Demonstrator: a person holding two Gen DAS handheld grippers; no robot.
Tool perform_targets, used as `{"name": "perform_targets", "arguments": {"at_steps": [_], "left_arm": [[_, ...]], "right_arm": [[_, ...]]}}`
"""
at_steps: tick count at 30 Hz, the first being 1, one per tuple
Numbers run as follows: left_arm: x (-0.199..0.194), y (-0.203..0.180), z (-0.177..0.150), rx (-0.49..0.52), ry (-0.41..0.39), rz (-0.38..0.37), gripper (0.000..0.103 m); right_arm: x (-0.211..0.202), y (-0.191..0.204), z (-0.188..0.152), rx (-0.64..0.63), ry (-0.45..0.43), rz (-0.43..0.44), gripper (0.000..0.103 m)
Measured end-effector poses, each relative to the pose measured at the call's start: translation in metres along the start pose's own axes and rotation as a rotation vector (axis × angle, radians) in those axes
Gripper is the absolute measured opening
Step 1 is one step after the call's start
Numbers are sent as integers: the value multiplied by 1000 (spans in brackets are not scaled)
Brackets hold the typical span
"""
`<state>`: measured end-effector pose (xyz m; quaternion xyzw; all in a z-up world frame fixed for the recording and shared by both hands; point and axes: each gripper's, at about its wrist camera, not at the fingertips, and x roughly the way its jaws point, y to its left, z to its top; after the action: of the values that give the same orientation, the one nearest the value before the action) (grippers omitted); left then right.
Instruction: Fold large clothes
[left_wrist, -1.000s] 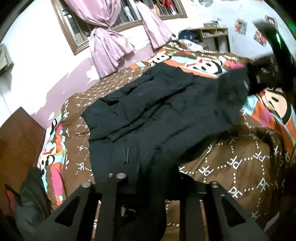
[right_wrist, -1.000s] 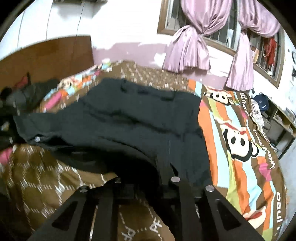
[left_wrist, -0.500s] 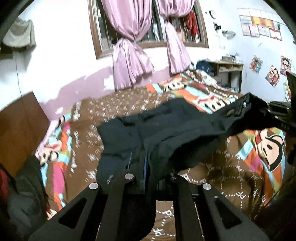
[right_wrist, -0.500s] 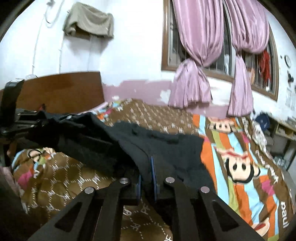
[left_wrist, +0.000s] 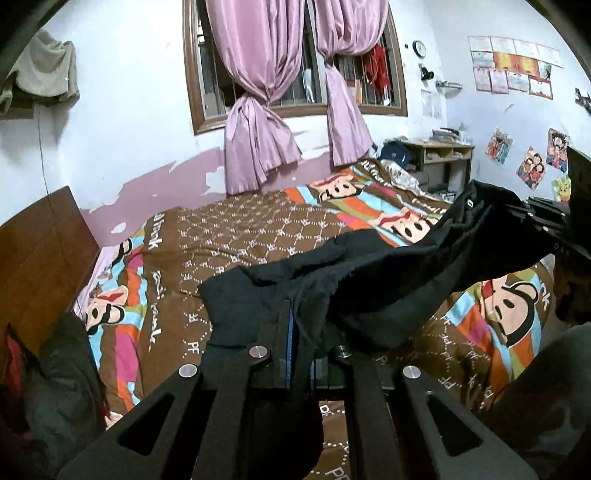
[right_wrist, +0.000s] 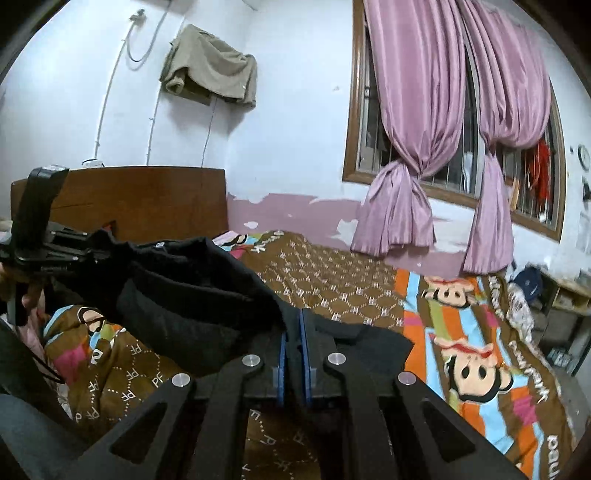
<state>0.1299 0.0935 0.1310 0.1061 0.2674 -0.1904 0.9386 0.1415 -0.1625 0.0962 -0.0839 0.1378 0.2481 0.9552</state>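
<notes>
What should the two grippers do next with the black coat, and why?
Probably carry the lifted edge forward over the bed and lay it down. Both the left gripper and right gripper are shut on the black coat, its near edge raised while the far part lies on the bedspread.

Matt black cloth garment (left_wrist: 388, 280), soft and creased. Printed cotton-like bedspread (left_wrist: 229, 240), satiny pink curtains (right_wrist: 402, 184) with a sheen. Polished brown wooden headboard (right_wrist: 147, 199), peeling wall paint (left_wrist: 155, 192).
</notes>
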Motion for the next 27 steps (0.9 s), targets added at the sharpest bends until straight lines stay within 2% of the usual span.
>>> {"name": "perform_targets", "arguments": {"at_steps": [4, 9, 14, 16, 18, 22, 27], "left_arm": [[22, -1, -8, -41, 27, -22, 4], [44, 1, -12, -44, 55, -35, 4], [65, 7, 2, -46, 49, -11, 4], [76, 10, 15, -12, 41, 19, 4], [92, 17, 27, 2, 35, 40, 4], [148, 51, 47, -56, 44, 78, 4], [220, 80, 67, -32, 83, 146, 4]], "right_arm": [[16, -9, -19, 39, 33, 14, 6], [39, -22, -32, 68, 52, 24, 6], [65, -33, -22, 44, 41, -16, 6], [82, -40, -11, 27, 47, -38, 6], [108, -52, 1, 17, 66, -52, 6], [168, -77, 17, 31, 101, -36, 6], [255, -100, 27, -26, 197, -87, 6]]}}
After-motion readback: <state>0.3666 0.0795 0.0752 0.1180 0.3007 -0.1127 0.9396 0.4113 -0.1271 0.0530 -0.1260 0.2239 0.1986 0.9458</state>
